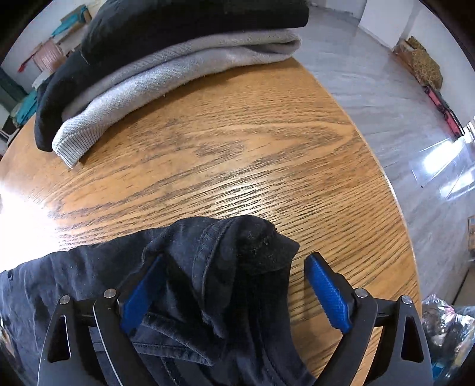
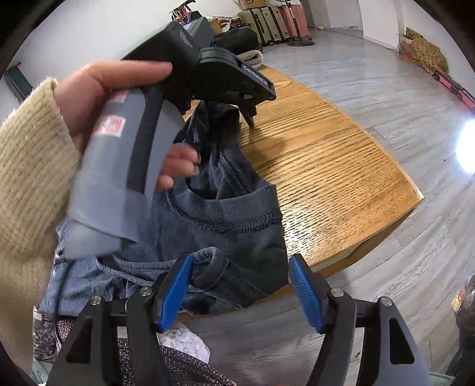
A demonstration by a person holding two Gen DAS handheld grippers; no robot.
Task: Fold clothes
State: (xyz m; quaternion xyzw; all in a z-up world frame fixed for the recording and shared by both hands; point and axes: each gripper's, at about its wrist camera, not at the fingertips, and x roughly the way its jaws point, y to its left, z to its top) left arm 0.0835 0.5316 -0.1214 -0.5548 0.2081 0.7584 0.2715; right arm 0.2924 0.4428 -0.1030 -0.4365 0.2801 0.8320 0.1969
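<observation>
A dark navy garment (image 1: 207,282) lies bunched at the near side of the round wooden table (image 1: 237,148). My left gripper (image 1: 234,279) stands wide open over it. A peak of the cloth rises between the blue pads (image 1: 326,294) and drapes over the left one; the right pad is clear of it. In the right wrist view the same garment (image 2: 231,213) shows its neckline, hanging over the table edge. My right gripper (image 2: 240,282) is open with a rolled fold of cloth between the fingers. A hand (image 2: 98,89) in a cream knit sleeve holds the left gripper's handle (image 2: 118,166) above the garment.
A folded stack, a black garment (image 1: 178,29) on a grey sweater (image 1: 166,74), sits at the table's far side. The table (image 2: 326,166) ends at the right over grey floor. Suitcases (image 2: 276,20) line the far wall; a plastic bag (image 1: 445,326) lies on the floor.
</observation>
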